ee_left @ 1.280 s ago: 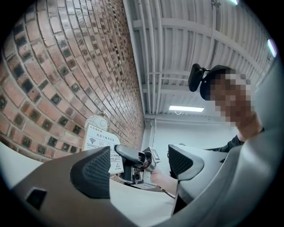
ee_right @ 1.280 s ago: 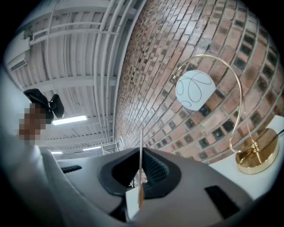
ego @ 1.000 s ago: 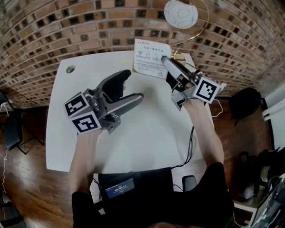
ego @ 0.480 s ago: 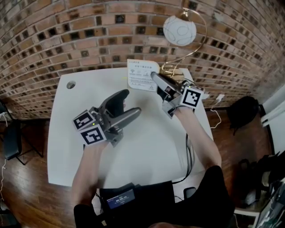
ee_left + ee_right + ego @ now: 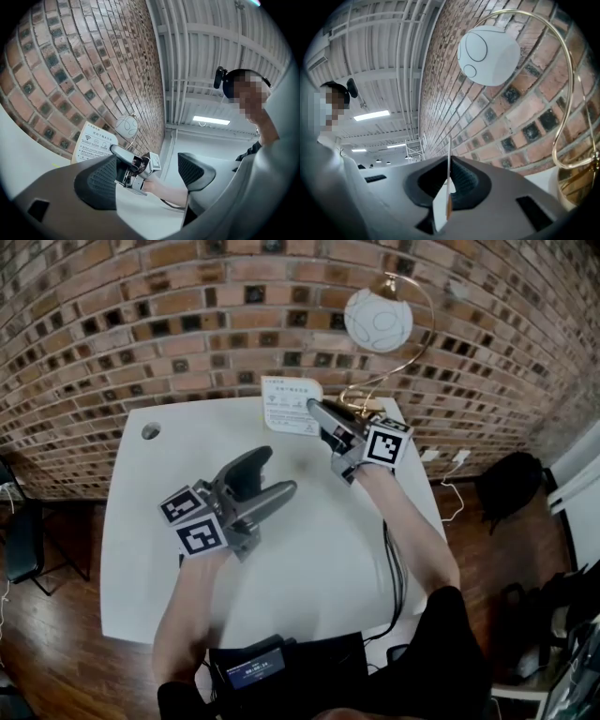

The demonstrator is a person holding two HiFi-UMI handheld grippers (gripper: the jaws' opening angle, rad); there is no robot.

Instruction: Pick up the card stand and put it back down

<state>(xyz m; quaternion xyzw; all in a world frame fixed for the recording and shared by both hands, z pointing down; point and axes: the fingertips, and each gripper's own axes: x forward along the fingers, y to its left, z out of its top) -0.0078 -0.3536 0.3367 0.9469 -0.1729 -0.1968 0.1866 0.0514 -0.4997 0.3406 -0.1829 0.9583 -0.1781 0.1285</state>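
The card stand point(image 5: 289, 405), a white printed sign, is upright near the back edge of the white table point(image 5: 309, 549). My right gripper point(image 5: 315, 409) is shut on its right edge. In the right gripper view the card point(image 5: 448, 187) shows edge-on, pinched between the dark pads. Whether its foot touches the table I cannot tell. My left gripper point(image 5: 279, 472) hovers over the table's middle with its jaws wide apart and nothing between them. In the left gripper view point(image 5: 147, 176) the card stand point(image 5: 93, 143) and the right gripper point(image 5: 117, 151) lie ahead.
A lamp with a white globe point(image 5: 378, 320) and a gold base point(image 5: 361, 404) stands just right of the card stand, close to the brick wall. A cable point(image 5: 389, 559) runs down the table's right side. A black device point(image 5: 281, 667) lies at the front edge.
The right gripper has carried the card stand left and lower, closer to the tabletop. The left gripper has sunk a little and stayed open.
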